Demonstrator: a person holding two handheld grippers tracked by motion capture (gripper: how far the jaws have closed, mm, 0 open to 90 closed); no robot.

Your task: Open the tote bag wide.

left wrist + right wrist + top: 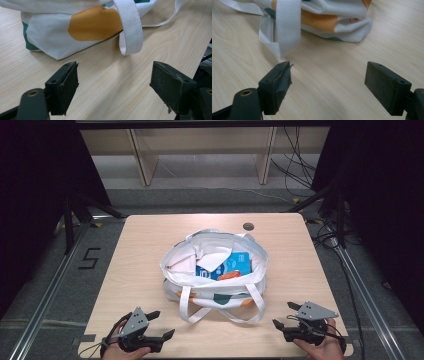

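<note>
Tote bag (215, 270) sits at the centre of the high view, and both of your grippers are held short of it at the bottom of the frame. Your left gripper (161, 324) is at the lower left, jaws spread wide with nothing between them, your hand (120, 347) wrapped around its body under the grey plate. In the left gripper view the two black jaws stand far apart over bare wood, and a white strap loop (130, 27) hangs down at the upper middle of the frame, beside an orange patch (95, 23) on the bag's white cloth. Your right gripper (282, 315) is at the lower right of the high view, also wide and empty, held by your other hand (320, 347). In the right gripper view a flat white strap (287, 25) drops down in the upper left, ending just above the left jaw, whose pad looks frayed at its edge; whether strap and jaw touch, you cannot tell.

Farther out, the bag stands open on the light wooden table (140, 250), its mouth gaping upward. Inside, right of centre, lies a blue packet (227, 266) with something orange (231, 276) at its lower edge. Two white handles (220, 307) spill from the bag's near side onto the table toward you, between the grippers. A small dark round hole cover (248, 226) sits near the table's far edge, above the bag. Shelving and cables fill the top of the frame.
</note>
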